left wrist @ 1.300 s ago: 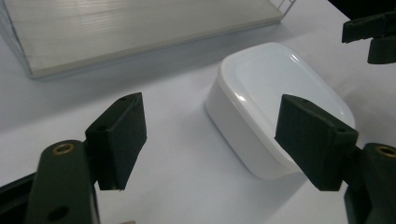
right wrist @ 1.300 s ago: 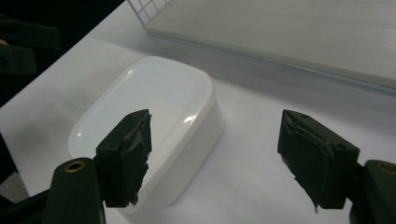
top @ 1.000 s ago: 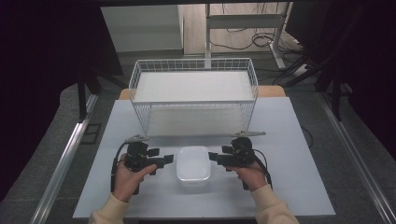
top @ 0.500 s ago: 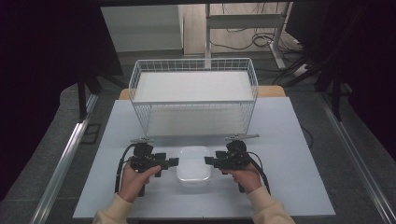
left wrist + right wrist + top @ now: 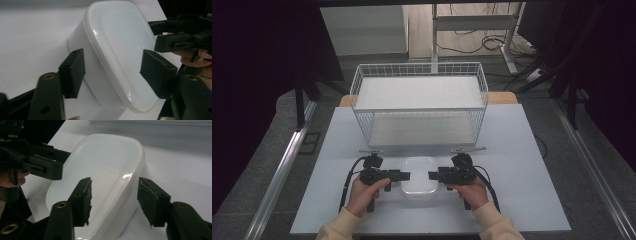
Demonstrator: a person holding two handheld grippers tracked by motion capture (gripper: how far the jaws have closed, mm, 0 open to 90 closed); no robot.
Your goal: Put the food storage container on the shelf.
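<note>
A person's two hands each hold a black two-jaw gripper, and both point inward at a white lidded plastic box (image 5: 419,174) between them. The left gripper (image 5: 403,175) comes in from the box's left side. In the left gripper view its two jaws stand partly apart, one over the lid near the box's edge and one down beside the box's side wall, with the lid's rim between them. The jaws have just been closing, but a gap shows between each pad and the box, so they are not yet pressing on it. The right gripper (image 5: 434,175) comes in from the box's right side. In the right gripper view its jaws (image 5: 113,200) also stand partly apart, astride the lid's rim, one over the lid and one beside the wall. They too have just been closing, with the box's edge between them and no firm contact visible.

The box sits on a pale grey table (image 5: 532,165), close to the person's edge of it and roughly midway across. Its lid is on and looks smooth and glossy. Beyond the box, farther from the person, stands a white wire basket (image 5: 419,102) with a white liner. A black cable (image 5: 348,182) trails from the left gripper, on the side away from the box. Cream sleeves (image 5: 341,227) cover the person's forearms.
</note>
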